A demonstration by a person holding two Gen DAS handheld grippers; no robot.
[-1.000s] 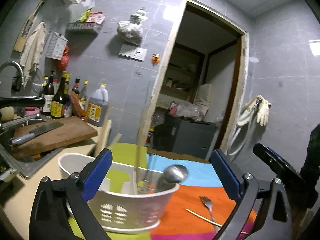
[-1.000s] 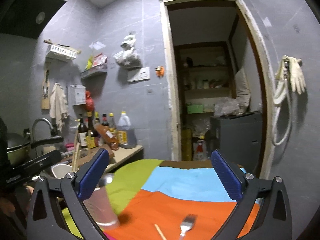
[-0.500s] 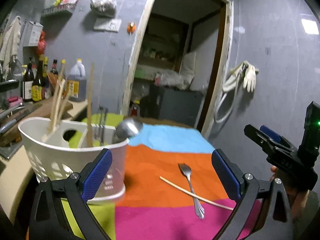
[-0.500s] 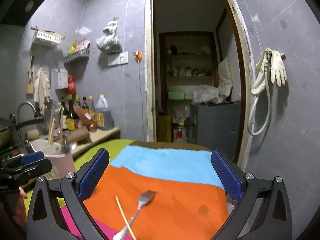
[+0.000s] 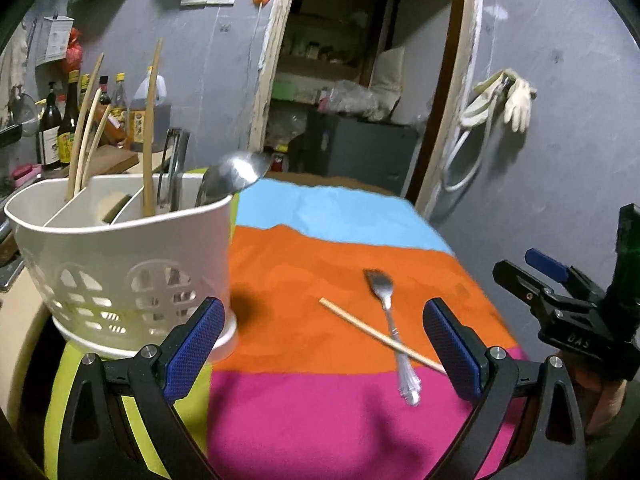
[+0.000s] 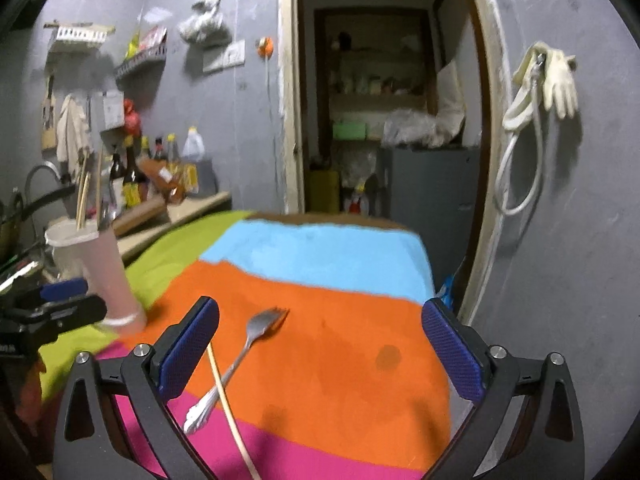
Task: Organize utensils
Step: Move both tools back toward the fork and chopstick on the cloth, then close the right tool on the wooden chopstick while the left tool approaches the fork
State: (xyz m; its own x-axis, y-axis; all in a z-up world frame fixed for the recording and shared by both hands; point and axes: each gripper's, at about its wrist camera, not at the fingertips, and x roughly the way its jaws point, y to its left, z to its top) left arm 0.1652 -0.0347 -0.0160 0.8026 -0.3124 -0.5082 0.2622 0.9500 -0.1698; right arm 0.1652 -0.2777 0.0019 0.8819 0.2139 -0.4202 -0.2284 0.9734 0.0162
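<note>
A white plastic utensil caddy (image 5: 120, 264) stands at the left of the striped cloth; it holds several wooden chopsticks, dark-handled utensils and a steel spoon (image 5: 236, 172). It also shows in the right wrist view (image 6: 100, 272). A steel fork (image 5: 394, 336) lies on the cloth, crossed by a single wooden chopstick (image 5: 380, 334); both also show in the right wrist view, the fork (image 6: 240, 360) and the chopstick (image 6: 228, 408). My left gripper (image 5: 320, 352) is open and empty, above the cloth beside the caddy. My right gripper (image 6: 320, 348) is open and empty, above the fork.
The table wears a cloth (image 5: 320, 412) striped green, blue, orange and pink. To the left is a counter with bottles (image 5: 64, 124), a cutting board and a sink. A doorway (image 6: 384, 120) opens behind the table. Gloves and a hose (image 6: 540, 88) hang on the right wall.
Both grippers have swung to the right and tilted down towards the table. The fork and chopstick now lie nearer the middle of both views. The caddy has shifted left in view.
</note>
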